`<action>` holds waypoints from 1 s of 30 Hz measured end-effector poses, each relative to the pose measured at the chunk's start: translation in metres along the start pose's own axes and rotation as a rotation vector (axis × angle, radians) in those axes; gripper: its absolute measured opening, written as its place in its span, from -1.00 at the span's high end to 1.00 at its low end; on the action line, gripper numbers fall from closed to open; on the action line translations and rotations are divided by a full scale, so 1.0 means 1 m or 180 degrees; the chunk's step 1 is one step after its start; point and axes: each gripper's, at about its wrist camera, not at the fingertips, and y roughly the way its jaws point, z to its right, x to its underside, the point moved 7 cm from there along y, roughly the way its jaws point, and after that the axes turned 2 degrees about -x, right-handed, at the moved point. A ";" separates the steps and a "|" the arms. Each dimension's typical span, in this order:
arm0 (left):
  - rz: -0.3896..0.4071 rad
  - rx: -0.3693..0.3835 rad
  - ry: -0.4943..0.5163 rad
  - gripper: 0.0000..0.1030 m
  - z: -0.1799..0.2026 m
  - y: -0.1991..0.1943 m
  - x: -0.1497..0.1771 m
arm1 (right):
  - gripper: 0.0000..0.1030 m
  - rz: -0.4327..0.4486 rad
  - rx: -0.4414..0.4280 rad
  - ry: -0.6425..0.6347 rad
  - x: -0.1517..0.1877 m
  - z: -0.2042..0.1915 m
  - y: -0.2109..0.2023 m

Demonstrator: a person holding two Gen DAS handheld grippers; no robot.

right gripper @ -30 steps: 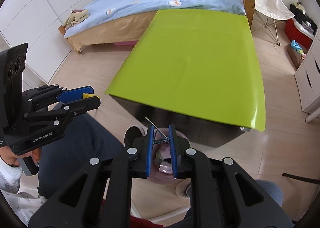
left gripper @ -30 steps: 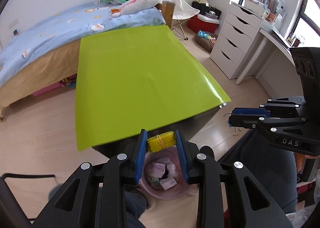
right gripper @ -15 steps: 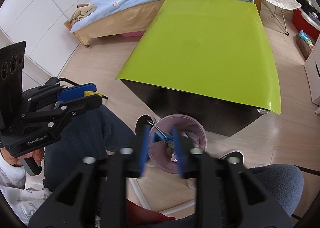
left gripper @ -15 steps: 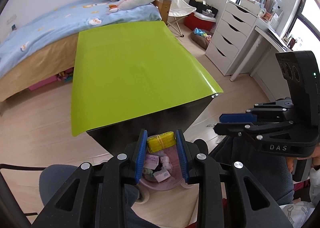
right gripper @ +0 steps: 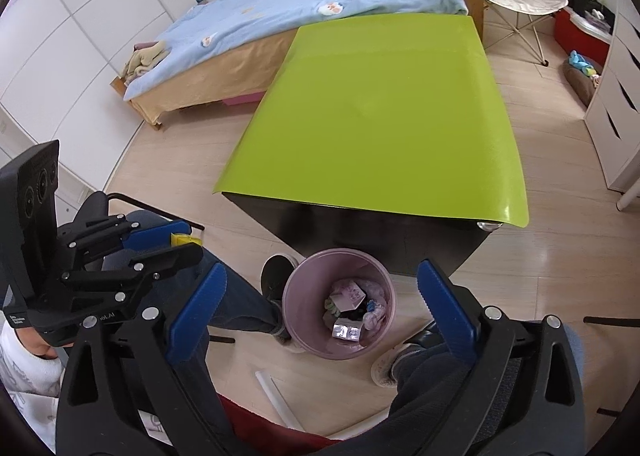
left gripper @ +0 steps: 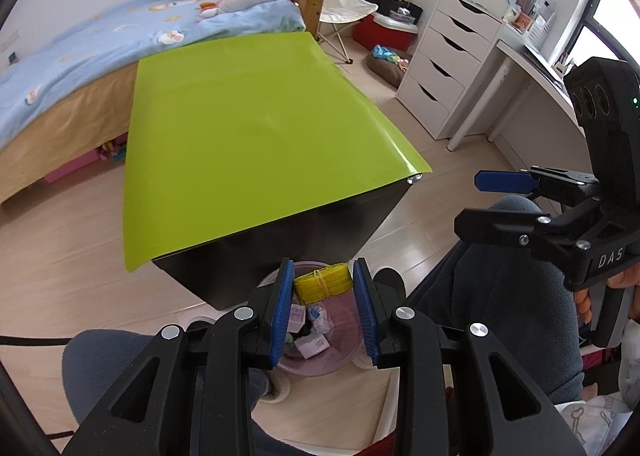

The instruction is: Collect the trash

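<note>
Bright, even daylight from the window (left gripper: 592,15) at the right fills both sharp fisheye views, leaving a glossy sheen on the green surface (left gripper: 256,135) and floor (right gripper: 560,256), soft shadows, strongly bowed edges and dark vignetted corners.

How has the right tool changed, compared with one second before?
Yes: the right tool has opened wide above the pink bin, and the clip it held is gone.
</note>
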 end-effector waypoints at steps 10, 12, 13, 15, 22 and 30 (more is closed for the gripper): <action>0.0050 -0.0146 -0.0145 -0.84 -0.012 0.003 -0.002 | -0.90 0.0097 0.0087 0.0016 0.000 0.005 -0.008; 0.0066 -0.0156 -0.0168 -0.85 -0.014 0.001 -0.003 | -0.92 0.0117 0.0107 0.0011 -0.001 0.004 -0.008; 0.0068 -0.0161 -0.0178 -0.85 -0.015 0.000 -0.003 | -0.93 0.0134 0.0122 0.0006 -0.002 0.004 -0.009; 0.0075 -0.0167 -0.0197 -0.85 -0.016 -0.001 -0.005 | -0.94 0.0152 0.0142 -0.0004 -0.003 0.004 -0.010; 0.0175 -0.0125 -0.0223 -0.85 -0.021 -0.013 -0.015 | -0.94 0.0214 0.0232 -0.0040 -0.016 0.001 -0.016; 0.0392 -0.0207 -0.0203 -0.85 -0.031 -0.032 -0.044 | -0.94 0.0391 0.0348 -0.0139 -0.047 -0.007 -0.028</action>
